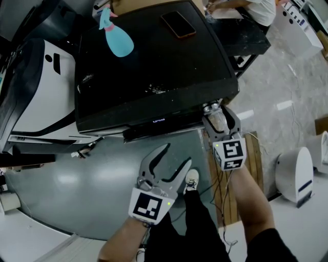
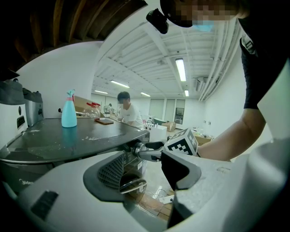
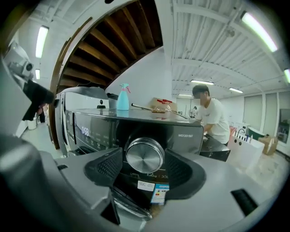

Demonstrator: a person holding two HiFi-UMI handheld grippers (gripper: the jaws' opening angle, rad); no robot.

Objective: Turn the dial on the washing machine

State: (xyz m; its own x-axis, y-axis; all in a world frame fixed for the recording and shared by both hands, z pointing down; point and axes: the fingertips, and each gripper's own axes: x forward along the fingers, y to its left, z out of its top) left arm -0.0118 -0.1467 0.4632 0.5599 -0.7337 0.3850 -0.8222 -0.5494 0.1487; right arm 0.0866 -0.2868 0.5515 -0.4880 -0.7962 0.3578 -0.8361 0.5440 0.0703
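Observation:
The black washing machine [image 1: 154, 61] fills the head view's middle; its silver dial [image 1: 211, 108] sits at the front right corner. My right gripper [image 1: 218, 111] reaches the dial from below. In the right gripper view the dial [image 3: 145, 155] stands between the two dark pads [image 3: 105, 168], with a thin gap on the left side, so my right gripper [image 3: 145, 166] is open around it. My left gripper [image 1: 171, 164] hangs open and empty in front of the machine. In the left gripper view my left gripper [image 2: 145, 172] faces the dial [image 2: 131, 147] from the side.
A blue spray bottle [image 1: 117, 36] and a phone [image 1: 178, 24] lie on the machine's top. The lit display [image 3: 84, 130] runs left of the dial. A white appliance [image 1: 36, 87] stands at the left, a white device [image 1: 297, 174] at the right. A person [image 1: 251, 7] sits behind.

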